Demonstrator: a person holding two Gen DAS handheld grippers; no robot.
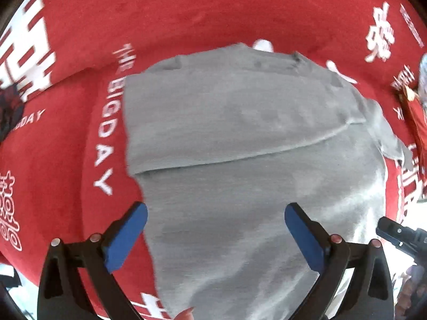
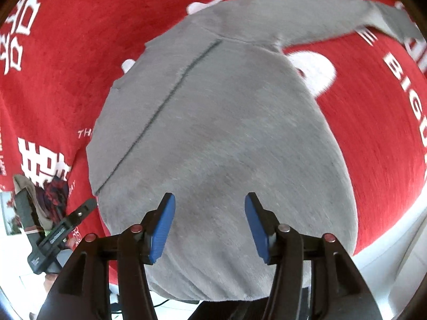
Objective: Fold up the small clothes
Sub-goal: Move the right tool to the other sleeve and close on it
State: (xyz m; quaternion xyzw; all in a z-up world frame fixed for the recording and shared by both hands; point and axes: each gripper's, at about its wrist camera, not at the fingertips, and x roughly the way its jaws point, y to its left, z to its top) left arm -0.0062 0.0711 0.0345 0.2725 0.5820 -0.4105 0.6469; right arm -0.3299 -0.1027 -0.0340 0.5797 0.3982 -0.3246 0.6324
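- Both grippers are empty here. The left gripper [image 1: 214,236] has its blue pads thrown wide, nothing between them, and it's hanging over the near part of the grey sweatshirt [image 1: 240,138].
- The right gripper [image 2: 210,226] is partly spread, pinching nothing, above the same sweatshirt's near end.
- The sweatshirt lies flat on the red printed cloth [image 1: 186,13], one side already folded over the body.
- Its long axis runs away from the grippers, near end towards them, one sleeve [image 2: 333,16] sticking out far right in the right wrist view.
- Risk, I'd say: grab only the top layer and the fold peels open. That loose sleeve could also drag and bunch up the next fold.
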